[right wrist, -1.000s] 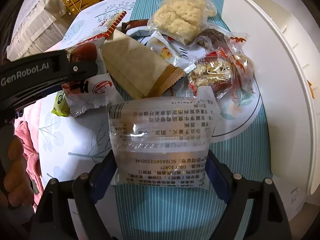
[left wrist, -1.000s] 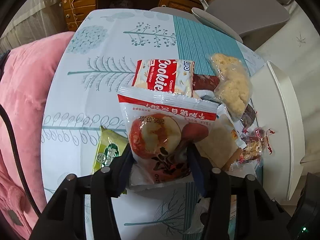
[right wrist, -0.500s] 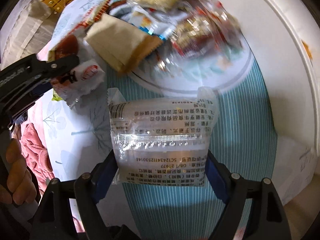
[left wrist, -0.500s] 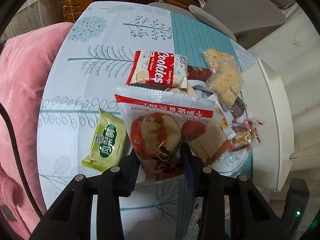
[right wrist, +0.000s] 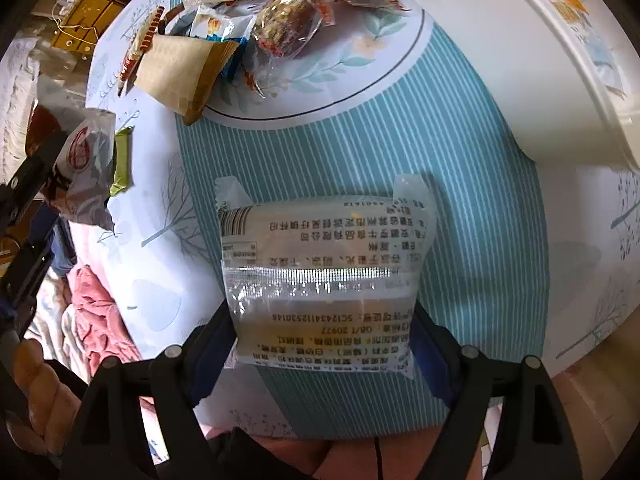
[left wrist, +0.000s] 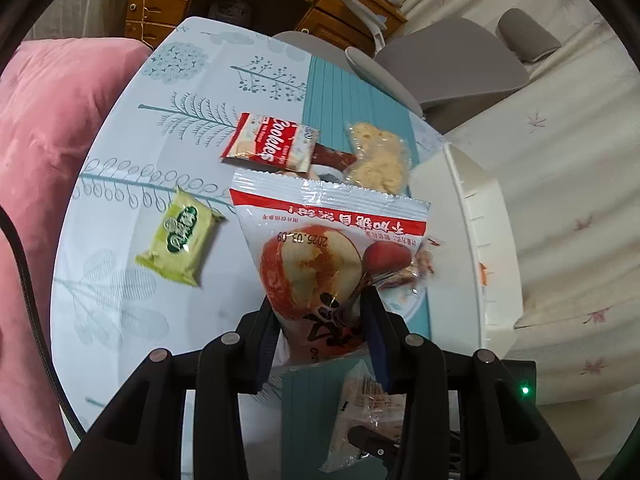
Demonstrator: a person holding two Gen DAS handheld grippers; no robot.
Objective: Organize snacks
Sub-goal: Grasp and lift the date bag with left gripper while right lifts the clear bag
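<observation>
My left gripper (left wrist: 318,300) is shut on the lower end of a red-and-white snack bag (left wrist: 320,248) with an apple picture, held clear above the table. In the right wrist view this bag (right wrist: 84,152) hangs at the left edge. My right gripper (right wrist: 322,312) is shut on a clear packet (right wrist: 324,256) printed with black text, held over the teal striped cloth. A green packet (left wrist: 180,236) and a red Cookies packet (left wrist: 272,146) lie flat on the tablecloth. A bag of pale rice crisps (left wrist: 378,156) lies beside the cookies.
A white bin (left wrist: 472,220) stands at the table's right edge. A brown packet (right wrist: 180,72) and several wrapped snacks (right wrist: 288,24) are piled near it. A pink cushion (left wrist: 48,160) borders the left side, and grey chairs (left wrist: 452,72) stand behind the table.
The left gripper has risen and drawn back with the red bag, baring the green packet. The right gripper has carried the clear packet away from the snack pile toward the near table edge.
</observation>
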